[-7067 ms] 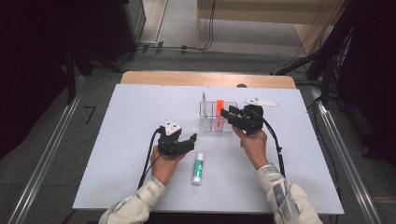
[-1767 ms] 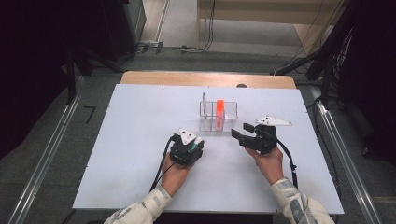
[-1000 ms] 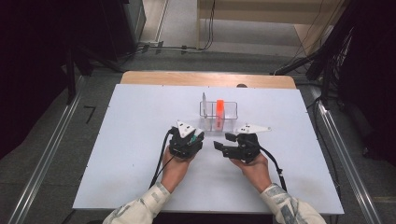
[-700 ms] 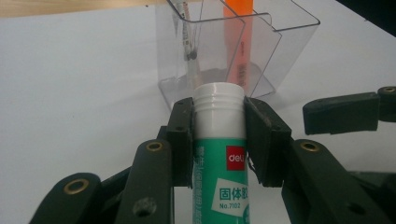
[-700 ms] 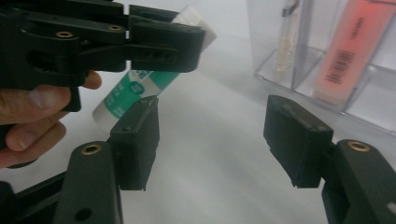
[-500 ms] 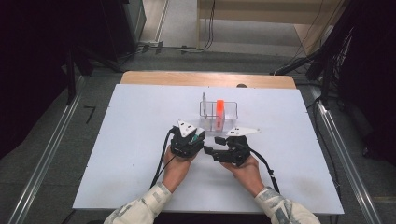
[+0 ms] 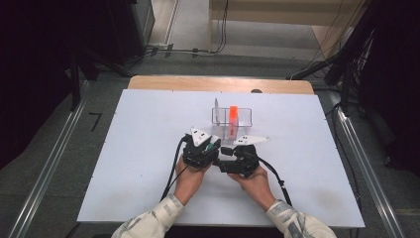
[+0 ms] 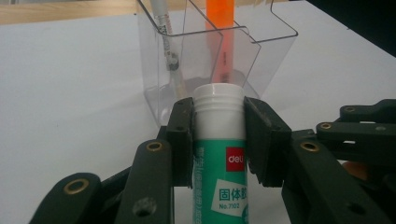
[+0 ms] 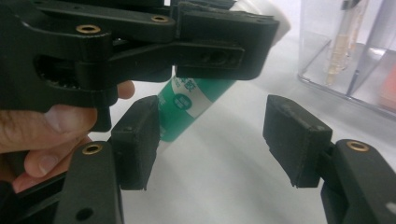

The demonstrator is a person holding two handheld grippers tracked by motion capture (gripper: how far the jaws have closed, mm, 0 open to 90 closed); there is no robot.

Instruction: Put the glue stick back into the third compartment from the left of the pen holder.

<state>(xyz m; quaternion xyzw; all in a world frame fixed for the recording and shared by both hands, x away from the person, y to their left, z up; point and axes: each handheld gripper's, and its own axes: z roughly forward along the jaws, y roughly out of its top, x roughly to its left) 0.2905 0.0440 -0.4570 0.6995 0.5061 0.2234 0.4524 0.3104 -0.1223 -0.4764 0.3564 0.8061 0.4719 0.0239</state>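
1. White table (image 7: 124, 163): both forearms come in from the bottom edge, w/ the 2 grippers close together near the middle.
2. Clear plastic organizer (image 7: 243, 119): stands on the table just behind the grippers, split into compartments. An orange marker (image 7: 233, 119) is upright in one, a pen (image 7: 216, 110) upright in another at its left end.
3. Left gripper (image 8: 218, 128): pads pinch a glue stick (image 8: 219, 158) just under its white threaded top, one pad each side. Stick stands between the jaws, top toward the organizer.
4. Right gripper (image 9: 219, 135): jaws spread wide, nothing between the pads. It's aimed at the left gripper from the side; in the right gripper view the green body of the glue stick (image 9: 187, 109) shows past its one pad, not touching either pad.
5. Glue stick: green label, white top, cap off. Held off the table by the left gripper, just in front of the organizer.
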